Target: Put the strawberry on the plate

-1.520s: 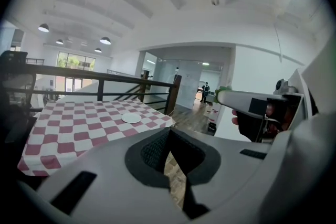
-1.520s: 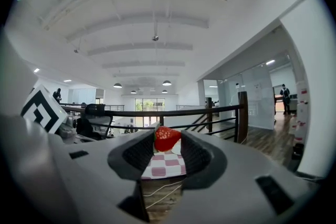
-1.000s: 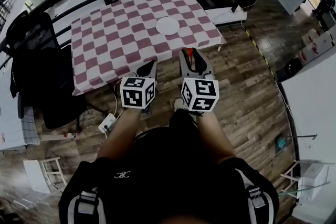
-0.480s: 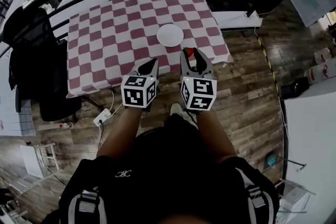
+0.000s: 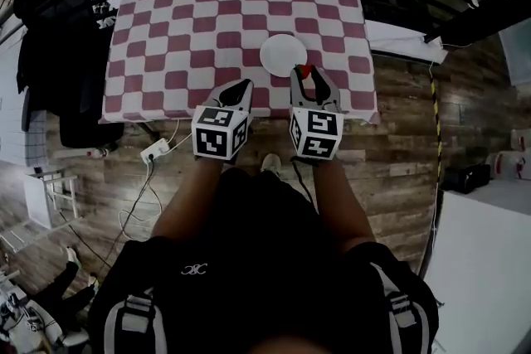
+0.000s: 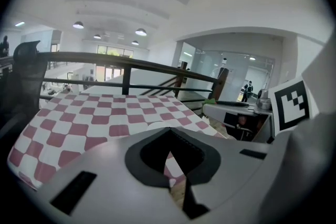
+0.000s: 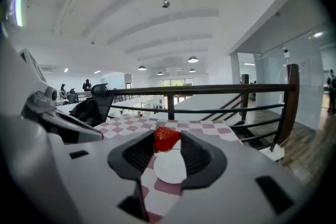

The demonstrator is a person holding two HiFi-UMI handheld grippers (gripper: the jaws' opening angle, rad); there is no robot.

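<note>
Ahead, the red-and-white checked, cloth-covered surface (image 5: 166,29) has a dark metal railing (image 7: 210,89) behind it, a black office chair (image 5: 50,29) at its left and a round white plate (image 5: 283,55) near its front edge. The small glossy red strawberry (image 7: 167,139) is pinched between the fingers (image 7: 132,157) of the right gripper (image 5: 306,76), seemingly over the plate's near rim, though height is hard to judge. Both grippers point forward side by side; the left gripper (image 5: 243,84) has its fingers (image 6: 138,160) closed together, empty.
</note>
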